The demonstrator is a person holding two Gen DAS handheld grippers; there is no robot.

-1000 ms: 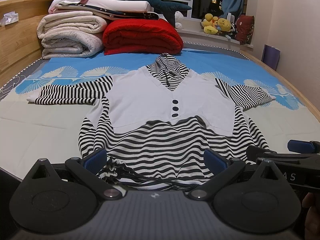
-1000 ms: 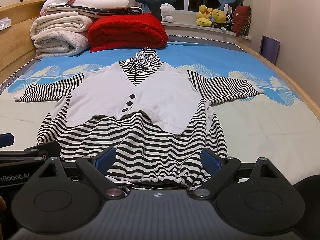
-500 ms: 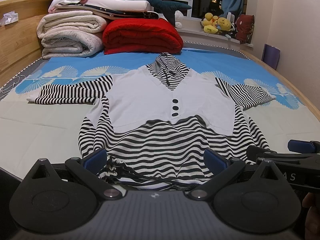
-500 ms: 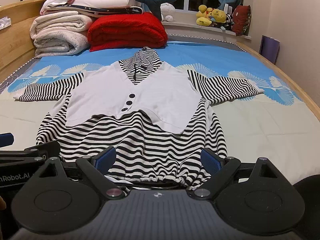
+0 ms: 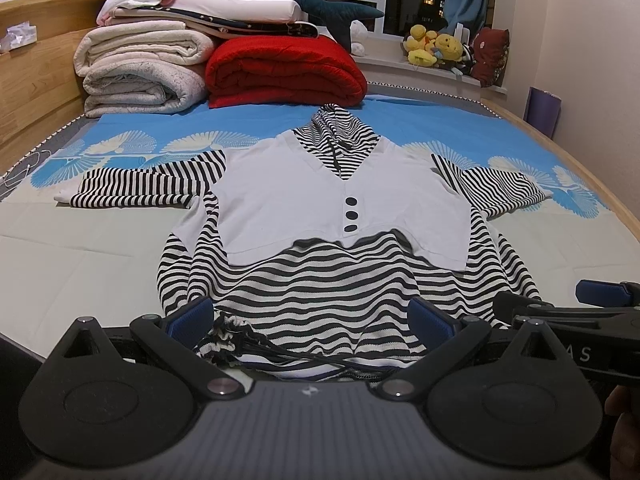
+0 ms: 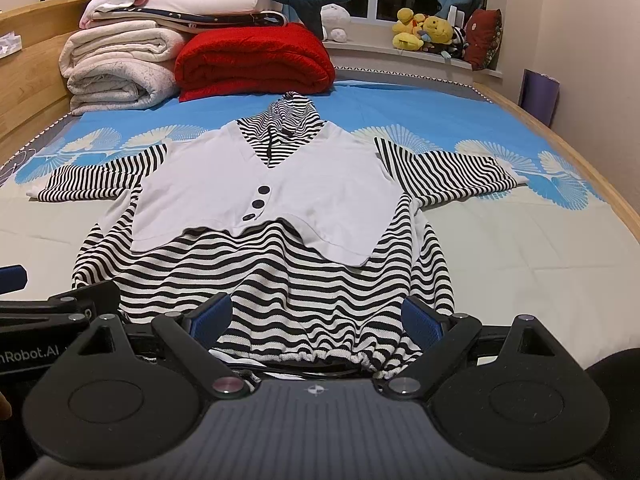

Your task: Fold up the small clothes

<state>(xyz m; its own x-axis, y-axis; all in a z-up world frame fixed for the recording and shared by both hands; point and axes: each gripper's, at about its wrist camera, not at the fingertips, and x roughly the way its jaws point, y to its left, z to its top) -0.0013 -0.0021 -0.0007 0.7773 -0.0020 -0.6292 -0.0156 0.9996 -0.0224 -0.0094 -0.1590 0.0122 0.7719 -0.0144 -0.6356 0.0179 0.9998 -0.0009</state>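
Note:
A small black-and-white striped hooded top with a white vest front and three dark buttons lies flat on the bed, sleeves spread to both sides; it also shows in the right wrist view. My left gripper is open, its blue-padded fingers straddling the left part of the gathered hem and drawstring. My right gripper is open, straddling the right part of the hem. Each gripper shows at the edge of the other's view.
Folded white blankets and a red blanket are stacked at the head of the bed. A wooden bed frame runs along the right. Plush toys sit on the windowsill. The blue patterned sheet surrounds the top.

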